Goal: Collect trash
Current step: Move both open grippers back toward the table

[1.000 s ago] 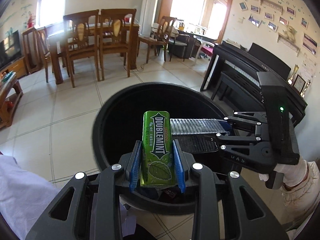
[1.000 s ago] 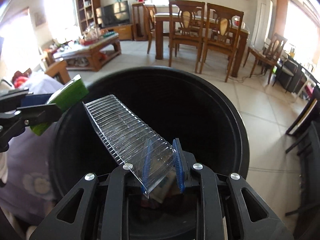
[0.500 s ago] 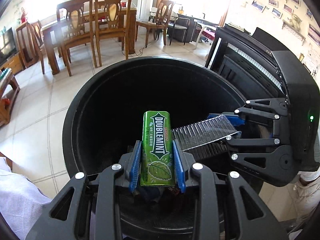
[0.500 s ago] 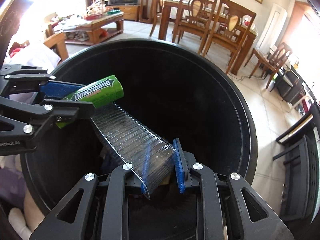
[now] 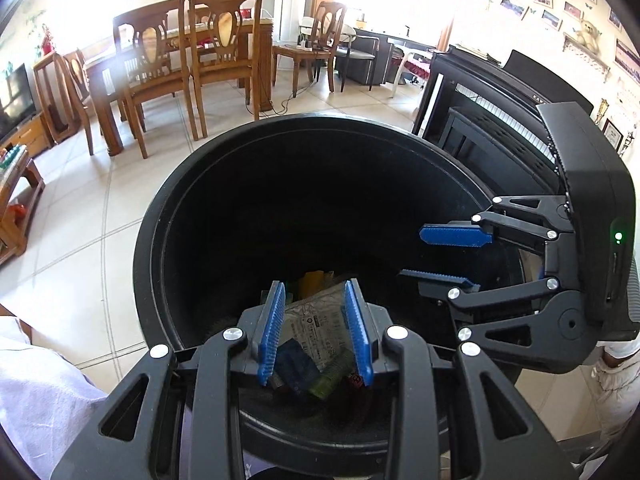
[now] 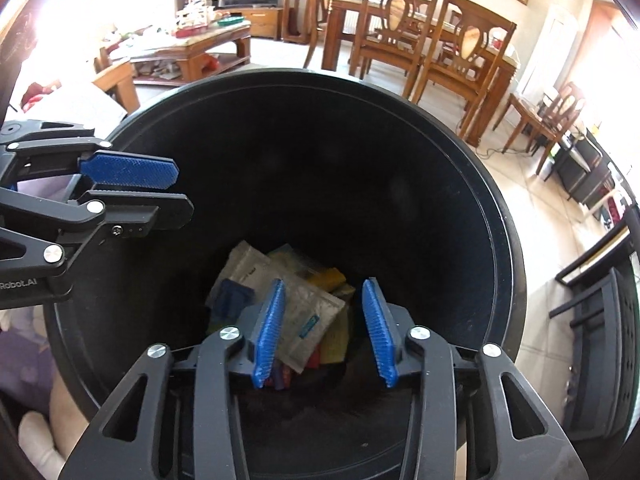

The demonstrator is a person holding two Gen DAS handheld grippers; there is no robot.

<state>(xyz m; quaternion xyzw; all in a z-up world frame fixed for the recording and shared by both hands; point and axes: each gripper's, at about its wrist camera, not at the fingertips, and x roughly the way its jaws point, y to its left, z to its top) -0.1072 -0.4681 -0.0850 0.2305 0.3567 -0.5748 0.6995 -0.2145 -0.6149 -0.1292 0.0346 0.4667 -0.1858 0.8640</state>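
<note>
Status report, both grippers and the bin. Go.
Left gripper open, empty. Right gripper open, empty. Both over round black plastic bin; mixed wrappers and packets at bottom. Nothing in the way.

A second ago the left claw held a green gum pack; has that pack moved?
Yes. It has left the left gripper, whose jaws now stand open, and dropped below the bin's rim; a green piece among the trash there may be it.

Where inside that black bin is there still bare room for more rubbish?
The bin's far side and upper walls are bare and dark. The wrappers crowd the bottom, below the open right gripper. The open left gripper hangs over the left rim.
</note>
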